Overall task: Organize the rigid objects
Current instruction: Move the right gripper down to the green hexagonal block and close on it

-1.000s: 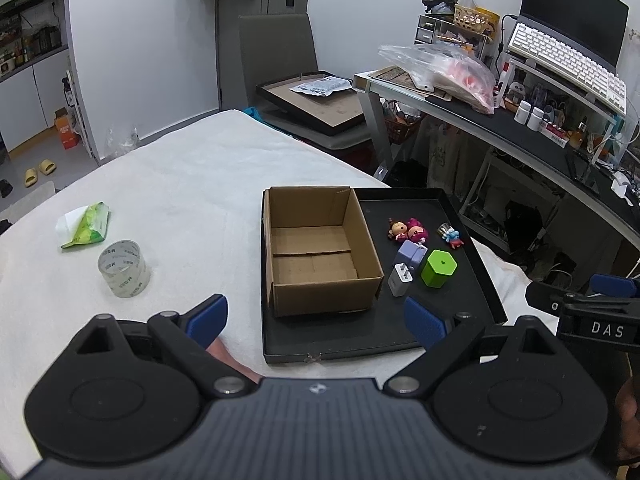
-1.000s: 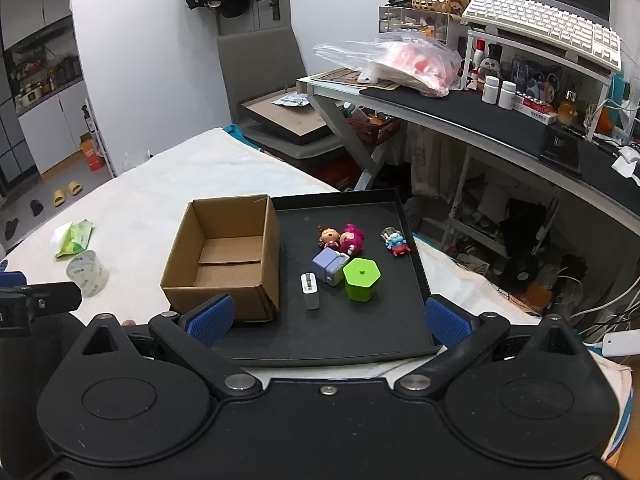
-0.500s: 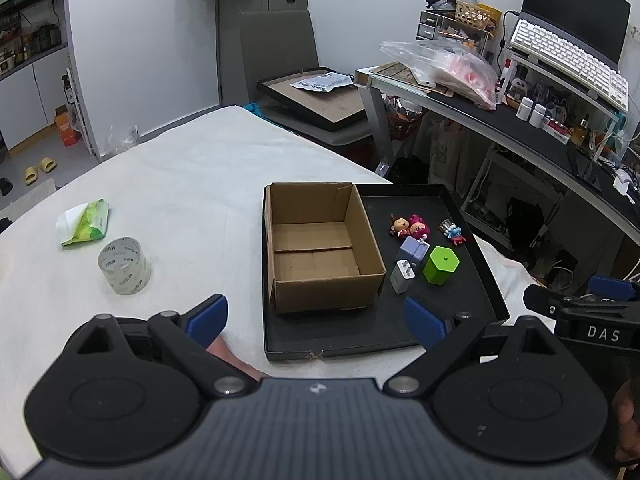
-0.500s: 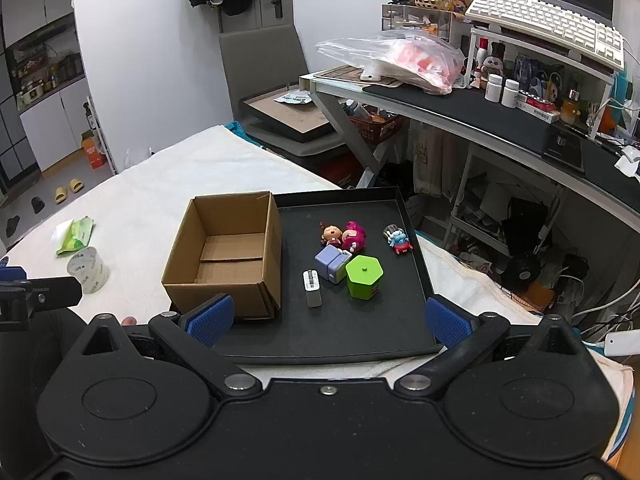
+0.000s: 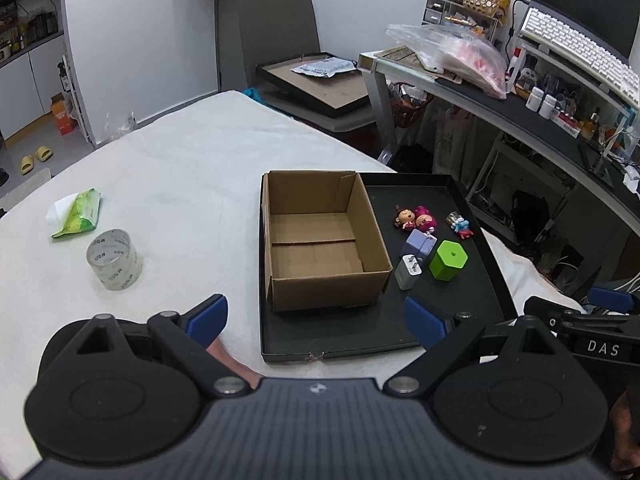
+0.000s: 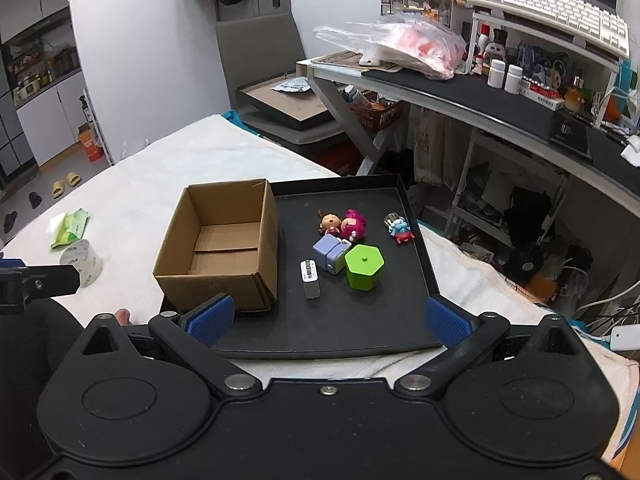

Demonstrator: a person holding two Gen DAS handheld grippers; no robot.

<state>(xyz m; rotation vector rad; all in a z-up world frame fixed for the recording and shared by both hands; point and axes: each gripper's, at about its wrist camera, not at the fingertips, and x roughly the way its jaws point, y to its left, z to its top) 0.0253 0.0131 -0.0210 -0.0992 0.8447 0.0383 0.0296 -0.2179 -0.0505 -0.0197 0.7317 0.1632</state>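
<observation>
Left wrist view
- Left hand-held gripper [image 5: 316, 318] — blue pads spread wide, nothing between them; hovers over the near edge of the black tray [image 5: 492, 280].
- Black tray — lies on the white-covered bench [image 5: 180, 184].
- Cardboard box [image 5: 324, 240] — open-topped, empty, in the tray's left half.
- White charger [image 5: 409, 272] — just right of the box's near corner.
- Lilac cube toy [image 5: 419, 243] — between the charger and the two dolls [image 5: 414, 218].
- Green hexagonal box [image 5: 448, 260] — just beside the lilac cube toy.
- Small blue-and-red figure [image 5: 461, 226] — apart, toward the tray's right rim.
- Clear tape roll [image 5: 114, 259] and green tissue pack [image 5: 78, 213] — on the bench, well left of the tray.

Right wrist view
- Right hand-held gripper [image 6: 328, 322] — pads wide apart, holding nothing, above the tray's [image 6: 424, 264] near edge.
- Cardboard box [image 6: 224, 244] — empty, at the tray's left.
- Charger [image 6: 310, 279], lilac cube toy [image 6: 330, 254], green hexagonal box [image 6: 364, 266], dolls [image 6: 342, 224], small figure [image 6: 398, 230] — loose on the tray, right of the box.
- Tape roll [image 6: 82, 262] — partly behind the other gripper's finger.
</observation>
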